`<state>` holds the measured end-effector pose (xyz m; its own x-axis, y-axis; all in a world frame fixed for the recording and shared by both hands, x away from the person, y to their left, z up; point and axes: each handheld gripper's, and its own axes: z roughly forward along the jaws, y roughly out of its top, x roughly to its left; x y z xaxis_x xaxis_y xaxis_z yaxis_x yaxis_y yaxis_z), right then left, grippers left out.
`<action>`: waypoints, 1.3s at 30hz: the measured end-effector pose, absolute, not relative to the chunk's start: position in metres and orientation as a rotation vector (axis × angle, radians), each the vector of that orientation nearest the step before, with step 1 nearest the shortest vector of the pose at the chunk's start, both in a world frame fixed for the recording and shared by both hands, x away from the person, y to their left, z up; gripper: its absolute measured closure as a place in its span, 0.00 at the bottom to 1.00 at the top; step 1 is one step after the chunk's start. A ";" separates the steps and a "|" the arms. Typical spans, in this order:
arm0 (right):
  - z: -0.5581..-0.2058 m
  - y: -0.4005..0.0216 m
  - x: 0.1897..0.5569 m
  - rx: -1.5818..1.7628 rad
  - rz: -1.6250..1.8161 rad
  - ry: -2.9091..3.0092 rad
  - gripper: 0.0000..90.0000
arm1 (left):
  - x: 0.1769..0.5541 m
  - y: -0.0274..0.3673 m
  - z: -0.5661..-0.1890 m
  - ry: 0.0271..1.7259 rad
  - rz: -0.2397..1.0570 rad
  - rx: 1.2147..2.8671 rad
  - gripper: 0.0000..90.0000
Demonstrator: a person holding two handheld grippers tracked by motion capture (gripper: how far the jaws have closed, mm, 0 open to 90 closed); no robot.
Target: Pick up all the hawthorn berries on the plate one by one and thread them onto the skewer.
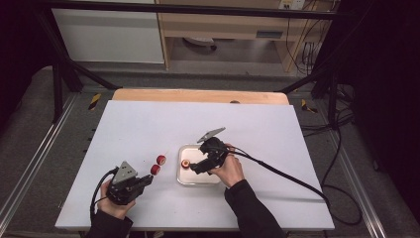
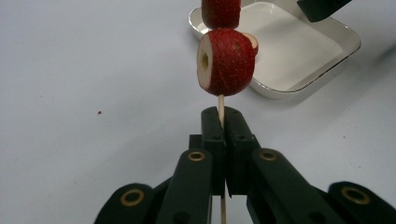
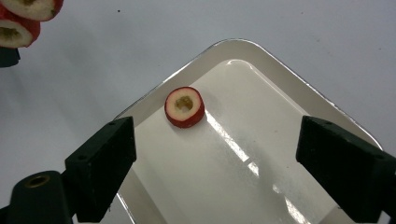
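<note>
My left gripper (image 2: 222, 122) is shut on a thin wooden skewer (image 2: 221, 103) that carries two red fruit slices, the nearer slice (image 2: 227, 62) and a farther slice (image 2: 221, 12). In the high view the left gripper (image 1: 146, 181) sits at the front left, with the two slices (image 1: 155, 169) (image 1: 161, 159) just beyond it. My right gripper (image 3: 215, 163) hangs open over a white tray (image 3: 280, 70); a single red slice with a pale cored centre (image 3: 184, 107) lies in the tray's corner, ahead of the jaws. In the high view that slice (image 1: 185, 164) lies at the tray's left end, beside the right gripper (image 1: 198, 166).
The tray (image 1: 198, 181) rests on a white table sheet (image 1: 148, 124) over a wooden tabletop (image 1: 198, 95). A black cable (image 1: 287, 178) trails right from the right gripper. Black frame legs and a shelf stand beyond the table.
</note>
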<state>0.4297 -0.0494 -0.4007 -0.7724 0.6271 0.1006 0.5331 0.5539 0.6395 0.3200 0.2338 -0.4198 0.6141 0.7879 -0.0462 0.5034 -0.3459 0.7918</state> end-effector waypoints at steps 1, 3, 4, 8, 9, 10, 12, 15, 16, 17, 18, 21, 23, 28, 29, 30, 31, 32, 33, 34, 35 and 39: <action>-0.401 -0.046 0.431 0.997 1.006 2.653 0.16 | 0.320 0.235 -0.420 1.022 0.443 2.019 0.98; -0.403 -0.041 0.433 1.011 1.010 2.661 0.18 | 0.321 0.236 -0.421 1.027 0.440 2.019 0.98; -0.404 -0.039 0.434 1.010 0.999 2.666 0.19 | 0.321 0.237 -0.421 1.028 0.440 2.018 0.98; -0.406 -0.028 0.438 1.019 0.992 2.689 0.25 | 0.321 0.238 -0.421 1.030 0.439 2.015 0.98; -0.407 -0.026 0.440 1.023 0.990 2.697 0.26 | 0.321 0.238 -0.421 1.029 0.438 2.017 0.98; -0.408 -0.023 0.441 1.030 0.973 2.700 0.28 | 0.321 0.238 -0.422 1.029 0.438 2.017 0.98; -0.411 -0.018 0.442 1.021 0.944 2.717 0.32 | 0.322 0.237 -0.422 1.029 0.437 2.019 0.98; -0.415 -0.013 0.445 1.025 0.941 2.737 0.39 | 0.322 0.237 -0.423 1.031 0.439 2.019 0.98; -0.415 -0.011 0.446 1.020 0.928 2.737 0.41 | 0.322 0.238 -0.423 1.033 0.438 2.017 0.98; -0.417 -0.010 0.447 1.012 0.917 2.739 0.43 | 0.322 0.238 -0.422 1.033 0.437 2.016 0.98; -0.417 -0.008 0.448 1.011 0.910 2.742 0.44 | 0.322 0.238 -0.422 1.034 0.438 2.016 0.98; -0.419 -0.004 0.449 0.982 0.875 2.750 0.48 | 0.322 0.238 -0.423 1.031 0.440 2.018 0.98; -0.419 -0.002 0.450 0.974 0.867 2.758 0.50 | 0.322 0.238 -0.423 1.032 0.439 2.018 0.98; -0.422 0.000 0.451 0.956 0.823 2.776 0.57 | 0.322 0.238 -0.422 1.031 0.439 2.018 0.98; -0.422 0.001 0.452 0.951 0.827 2.778 0.57 | 0.322 0.238 -0.422 1.032 0.439 2.019 0.98; -0.422 0.002 0.452 0.954 0.827 2.781 0.57 | 0.322 0.238 -0.423 1.032 0.440 2.019 0.98; -0.423 0.002 0.452 0.953 0.829 2.784 0.57 | 0.322 0.238 -0.423 1.032 0.439 2.020 0.98; -0.424 0.003 0.453 0.944 0.823 2.790 0.58 | 0.322 0.238 -0.423 1.031 0.440 2.020 0.98; -0.424 0.003 0.453 0.943 0.818 2.794 0.58 | 0.322 0.237 -0.423 1.029 0.440 2.021 0.98; -0.425 0.004 0.453 0.946 0.813 2.796 0.60 | 0.322 0.237 -0.423 1.029 0.440 2.022 0.98; -0.426 0.005 0.454 0.948 0.807 2.799 0.61 | 0.322 0.237 -0.422 1.029 0.440 2.021 0.98; -0.427 0.007 0.454 0.939 0.797 2.808 0.67 | 0.322 0.238 -0.422 1.029 0.441 2.021 0.98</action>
